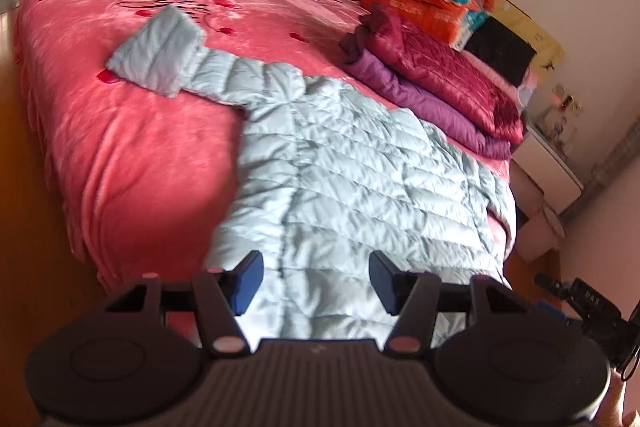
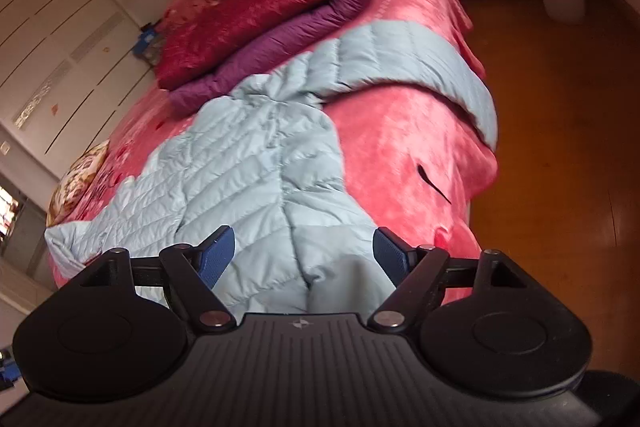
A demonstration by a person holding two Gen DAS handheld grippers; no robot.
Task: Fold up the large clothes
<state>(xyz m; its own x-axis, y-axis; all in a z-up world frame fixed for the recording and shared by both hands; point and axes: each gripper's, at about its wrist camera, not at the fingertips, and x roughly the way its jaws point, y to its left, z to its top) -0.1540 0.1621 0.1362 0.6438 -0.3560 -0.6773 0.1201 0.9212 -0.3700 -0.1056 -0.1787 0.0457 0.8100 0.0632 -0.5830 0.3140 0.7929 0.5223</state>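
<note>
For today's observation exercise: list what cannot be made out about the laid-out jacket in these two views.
- Pale blue quilted puffer jacket: hem hidden behind left gripper, left wrist view.
- Same hem behind right gripper, right wrist view.
- Its front: faces away or blurred.

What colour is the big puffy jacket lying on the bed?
The puffy jacket is pale light blue with quilted stitch lines. It shows best in the left wrist view.

Soft daylight fills both views, brightest on the pale blue quilted down jacket (image 1: 352, 167). Both are motion-blurred, worst toward three o'clock. Fisheye bending curves the edges; corners are dark.
</note>
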